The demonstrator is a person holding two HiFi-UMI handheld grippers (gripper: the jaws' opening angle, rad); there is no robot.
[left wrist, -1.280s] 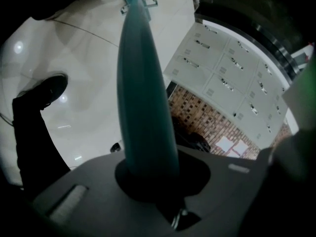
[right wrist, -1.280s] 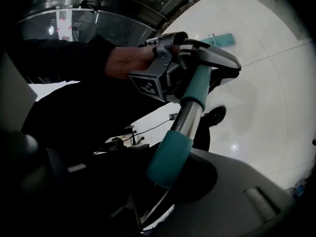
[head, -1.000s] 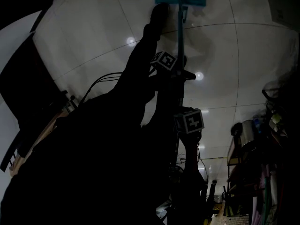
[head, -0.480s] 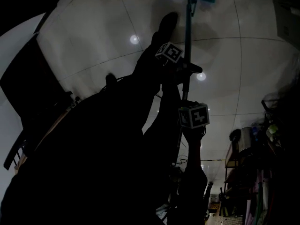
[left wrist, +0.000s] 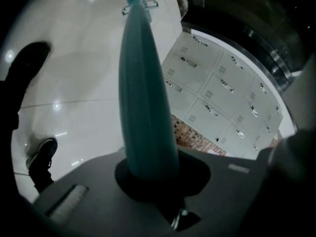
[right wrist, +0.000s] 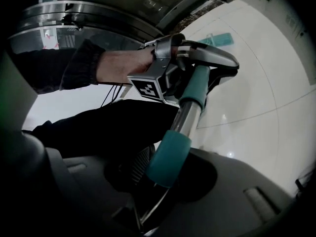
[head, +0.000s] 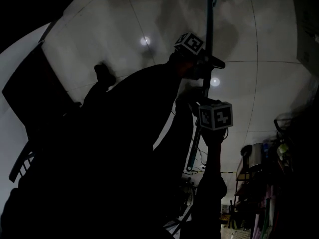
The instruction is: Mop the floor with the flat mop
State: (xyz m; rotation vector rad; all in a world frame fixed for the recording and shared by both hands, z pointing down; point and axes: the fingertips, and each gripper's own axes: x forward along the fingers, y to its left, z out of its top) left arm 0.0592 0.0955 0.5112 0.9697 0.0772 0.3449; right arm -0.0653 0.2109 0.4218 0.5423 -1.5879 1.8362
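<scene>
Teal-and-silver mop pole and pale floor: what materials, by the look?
Teal-and-silver mop pole: bare section looks like polished metal tube; matte teal sleeves, likely plastic or foam. Pale floor: glossy tiles, probably glazed ceramic; lamp reflections, thin joint lines.

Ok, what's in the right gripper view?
The right gripper holds a teal and silver mop handle. Further up, a hand with the left gripper holds it too, and the mop head rests on the shiny white floor.

Floor [head: 259,44]: glossy tile (light spots mirrored). Mop pole [right wrist: 191,113]: smooth metal, teal matt sleeves [right wrist: 168,157]. Right tool [right wrist: 164,179]: matt grey plastic.
</scene>
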